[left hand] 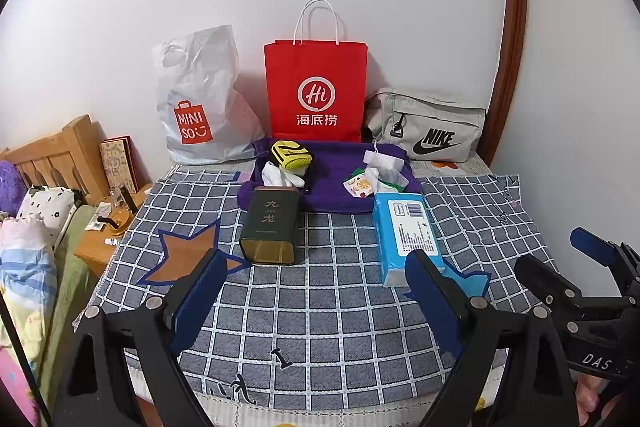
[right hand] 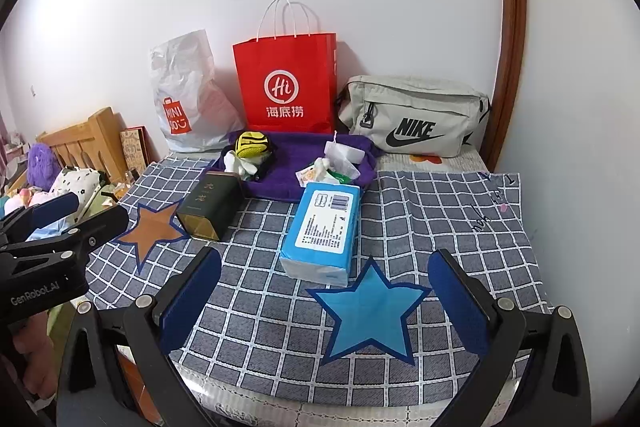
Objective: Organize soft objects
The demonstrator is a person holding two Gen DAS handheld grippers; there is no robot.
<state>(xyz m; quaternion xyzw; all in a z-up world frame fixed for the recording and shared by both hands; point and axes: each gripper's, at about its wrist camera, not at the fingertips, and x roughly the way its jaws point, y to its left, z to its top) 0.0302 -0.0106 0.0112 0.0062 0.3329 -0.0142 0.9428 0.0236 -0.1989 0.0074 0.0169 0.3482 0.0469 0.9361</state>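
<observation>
a: both sets of jaws stand apart and empty, left gripper [left hand: 316, 291] and right gripper [right hand: 324, 291] hovering over the checked cloth [right hand: 440, 211]. tissue pack [right hand: 324, 227] lies just ahead.

b: i'd pinch it gently across its width. the small items on the purple towel [right hand: 296, 155] are hard to make out.

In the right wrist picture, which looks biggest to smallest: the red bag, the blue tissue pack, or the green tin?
1. Red bag, the biggest.
2. Blue tissue pack, though it lies nearer the camera.
3. Green tin, the smallest.
</observation>
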